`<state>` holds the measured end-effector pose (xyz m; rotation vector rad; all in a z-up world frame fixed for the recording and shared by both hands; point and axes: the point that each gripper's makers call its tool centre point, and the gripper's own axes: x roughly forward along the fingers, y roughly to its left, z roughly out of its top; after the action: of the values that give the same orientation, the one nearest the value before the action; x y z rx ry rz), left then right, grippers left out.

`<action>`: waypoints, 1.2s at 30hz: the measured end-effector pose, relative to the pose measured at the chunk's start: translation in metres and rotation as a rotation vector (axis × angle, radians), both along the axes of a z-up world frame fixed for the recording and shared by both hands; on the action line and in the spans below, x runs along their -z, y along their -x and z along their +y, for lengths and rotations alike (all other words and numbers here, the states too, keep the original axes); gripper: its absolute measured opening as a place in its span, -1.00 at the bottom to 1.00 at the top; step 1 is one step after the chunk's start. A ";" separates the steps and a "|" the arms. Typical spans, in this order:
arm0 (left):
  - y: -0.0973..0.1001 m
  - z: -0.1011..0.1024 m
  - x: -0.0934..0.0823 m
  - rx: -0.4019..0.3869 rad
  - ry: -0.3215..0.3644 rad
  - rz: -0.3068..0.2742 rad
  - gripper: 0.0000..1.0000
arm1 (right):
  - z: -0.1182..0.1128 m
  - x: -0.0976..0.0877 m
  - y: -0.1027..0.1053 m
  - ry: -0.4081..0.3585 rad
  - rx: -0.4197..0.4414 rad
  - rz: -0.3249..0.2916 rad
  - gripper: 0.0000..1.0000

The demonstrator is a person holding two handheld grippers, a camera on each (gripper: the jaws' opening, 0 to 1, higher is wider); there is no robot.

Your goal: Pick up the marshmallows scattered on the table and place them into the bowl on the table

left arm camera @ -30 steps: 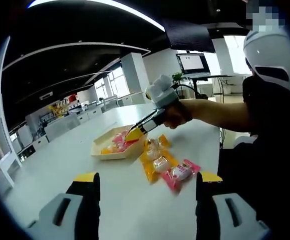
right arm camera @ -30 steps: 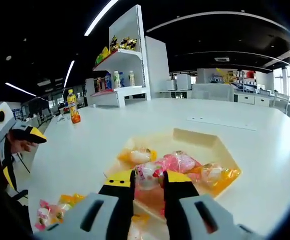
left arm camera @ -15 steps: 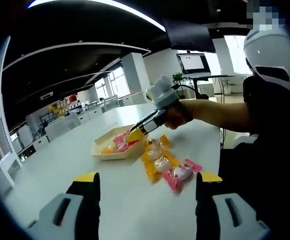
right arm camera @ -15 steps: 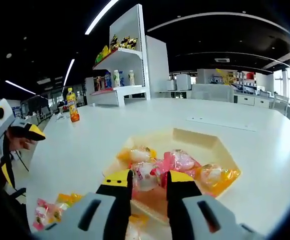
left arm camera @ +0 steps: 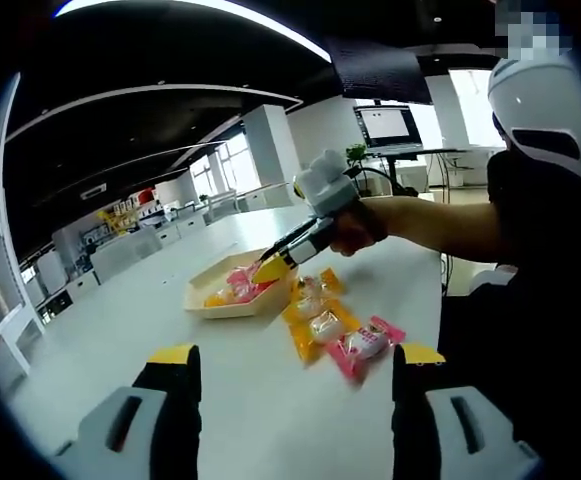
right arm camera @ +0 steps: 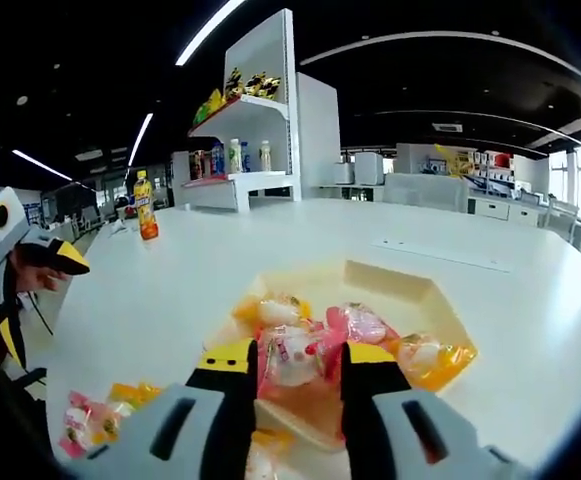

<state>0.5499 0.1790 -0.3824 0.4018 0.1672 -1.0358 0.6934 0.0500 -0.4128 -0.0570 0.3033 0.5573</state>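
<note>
Right claw (right arm camera: 292, 358) is over the near rim of the bowl (right arm camera: 406, 291), jaws a bit apart with a pink marshmallow pack (right arm camera: 292, 352) sitting between them. Can't tell if they actually pinch it or it's just lying there. More packs fill the bowl, pink and orange ones. A few loose packs (right arm camera: 95, 415) lie on the worktop (right arm camera: 170, 280) to the near left, plenty of bare white surface around them.

Left claw (left arm camera: 295, 365) hangs spread wide and holding nothing, well back from the bowl (left arm camera: 232, 300). Loose packs (left arm camera: 335, 330) lie just right of the bowl, close to the worktop's near edge.
</note>
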 end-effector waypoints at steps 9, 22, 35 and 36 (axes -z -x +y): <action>0.000 0.001 0.001 -0.001 -0.001 0.001 0.55 | -0.001 -0.001 -0.002 0.020 -0.005 -0.014 -0.21; 0.001 0.001 0.001 -0.002 -0.002 0.001 0.55 | 0.000 -0.002 -0.004 0.047 -0.026 -0.036 0.30; 0.002 0.001 -0.001 -0.004 -0.003 -0.003 0.55 | -0.019 -0.017 -0.015 -0.002 0.046 -0.063 0.62; 0.002 0.001 -0.001 -0.005 -0.002 -0.003 0.55 | -0.020 -0.018 -0.015 0.003 0.047 -0.067 0.65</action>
<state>0.5479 0.1804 -0.3814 0.4042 0.1663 -1.0303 0.7089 0.0305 -0.3952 -0.0708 0.2400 0.5078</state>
